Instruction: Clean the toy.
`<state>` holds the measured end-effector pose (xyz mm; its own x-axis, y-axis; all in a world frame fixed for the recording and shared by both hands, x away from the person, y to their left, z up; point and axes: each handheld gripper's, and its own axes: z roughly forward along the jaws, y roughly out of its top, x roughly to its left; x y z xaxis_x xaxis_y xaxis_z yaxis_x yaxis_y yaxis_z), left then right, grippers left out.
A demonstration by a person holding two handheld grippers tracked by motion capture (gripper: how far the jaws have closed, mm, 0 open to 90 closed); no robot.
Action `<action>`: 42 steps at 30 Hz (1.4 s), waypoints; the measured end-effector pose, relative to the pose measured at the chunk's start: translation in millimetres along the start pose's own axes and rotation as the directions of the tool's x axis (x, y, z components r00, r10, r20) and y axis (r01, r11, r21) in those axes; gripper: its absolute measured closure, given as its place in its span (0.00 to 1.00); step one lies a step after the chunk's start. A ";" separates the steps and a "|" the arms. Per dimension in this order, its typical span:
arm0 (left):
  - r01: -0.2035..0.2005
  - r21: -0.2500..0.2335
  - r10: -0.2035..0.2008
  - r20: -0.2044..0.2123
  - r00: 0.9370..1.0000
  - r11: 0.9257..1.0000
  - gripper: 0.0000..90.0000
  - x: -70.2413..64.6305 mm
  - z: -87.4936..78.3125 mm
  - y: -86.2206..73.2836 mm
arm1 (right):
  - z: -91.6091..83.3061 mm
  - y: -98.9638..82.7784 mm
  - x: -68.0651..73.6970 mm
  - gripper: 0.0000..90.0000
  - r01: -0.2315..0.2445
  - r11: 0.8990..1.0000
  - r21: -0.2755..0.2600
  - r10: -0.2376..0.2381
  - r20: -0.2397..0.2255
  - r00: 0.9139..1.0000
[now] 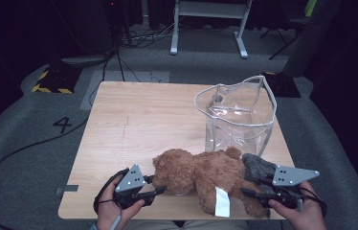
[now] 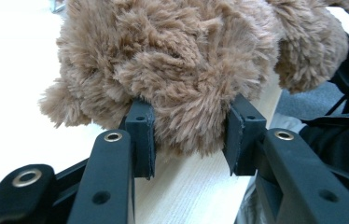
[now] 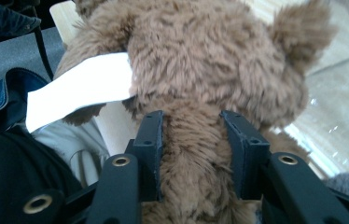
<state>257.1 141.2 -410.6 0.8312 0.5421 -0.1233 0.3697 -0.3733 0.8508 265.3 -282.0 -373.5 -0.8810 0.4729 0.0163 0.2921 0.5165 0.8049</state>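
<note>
A brown plush teddy bear [image 1: 201, 175] lies lengthwise along the front edge of the wooden table [image 1: 139, 124] and looks slightly raised off the wood. My left gripper [image 1: 157, 184] is shut on its head, and in the left gripper view the pads [image 2: 141, 135] press into the fur of the bear [image 2: 177, 56]. My right gripper [image 1: 251, 186] is shut on the bear's lower end, beside a grey foot sole [image 1: 258, 167]. In the right gripper view the jaws squeeze a furry limb of the bear [image 3: 200, 60]. A white tag [image 1: 222, 201] hangs from its body.
A clear plastic bag [image 1: 237, 120] with a white-trimmed rim stands open at the table's back right, just behind the bear. Bare wood spreads over the left and middle. Past the table are grey floor, cables and a white frame's legs [image 1: 206, 28].
</note>
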 end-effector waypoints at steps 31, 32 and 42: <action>0.046 0.181 -0.046 -0.002 0.999 0.982 0.69 13.8 31.1 -22.1 | 49.4 -103.0 -101.1 0.40 -0.177 0.965 0.193 0.116 0.292 0.949; 0.036 0.182 -0.036 -0.001 0.999 0.983 0.69 14.1 30.9 -22.0 | 47.8 -103.0 -101.3 0.56 -0.187 0.965 0.185 0.131 0.281 0.951; 0.026 0.176 -0.028 0.007 1.000 0.984 0.69 8.9 30.0 -17.6 | 15.1 -69.9 -81.5 0.85 -0.144 0.982 0.120 0.115 0.220 0.969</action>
<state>270.4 130.0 -442.0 0.8235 0.5469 -0.1506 0.4585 -0.4854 0.7445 322.3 -345.8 -440.0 -0.7381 0.6744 -0.0221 0.4581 0.5249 0.7174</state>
